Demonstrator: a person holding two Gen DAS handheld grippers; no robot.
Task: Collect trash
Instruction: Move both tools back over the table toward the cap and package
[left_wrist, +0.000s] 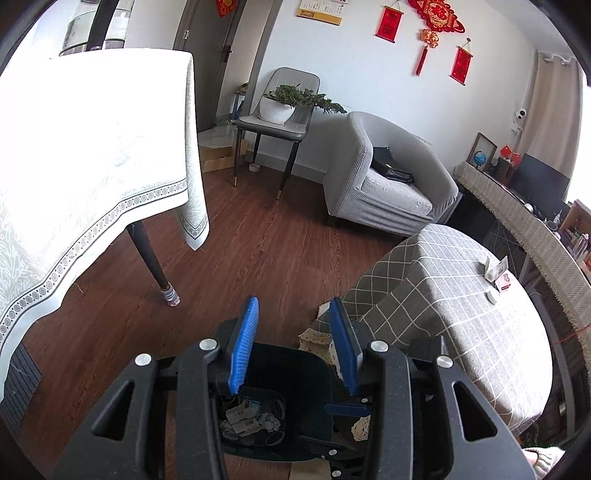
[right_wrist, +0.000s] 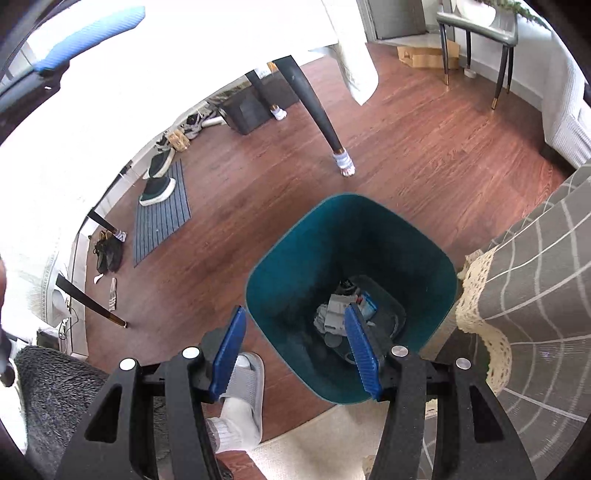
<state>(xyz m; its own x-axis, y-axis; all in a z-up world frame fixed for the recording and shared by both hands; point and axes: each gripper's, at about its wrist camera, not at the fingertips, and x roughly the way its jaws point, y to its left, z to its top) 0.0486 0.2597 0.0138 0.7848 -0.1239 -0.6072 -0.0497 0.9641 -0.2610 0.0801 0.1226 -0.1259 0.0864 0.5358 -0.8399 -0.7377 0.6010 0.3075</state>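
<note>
A dark teal trash bin stands on the wood floor beside the grey checked table. Crumpled paper and packaging lie at its bottom. My right gripper is open and empty, held above the bin's near rim. In the left wrist view the same bin sits under my left gripper, which is open and empty, with the trash visible below its fingers. A blue pad of the left gripper shows at the top left of the right wrist view.
A white-clothed table with dark legs stands to the left. The grey checked table carries small boxes. A grey armchair and a chair with a plant stand behind. My slippered foot is by the bin.
</note>
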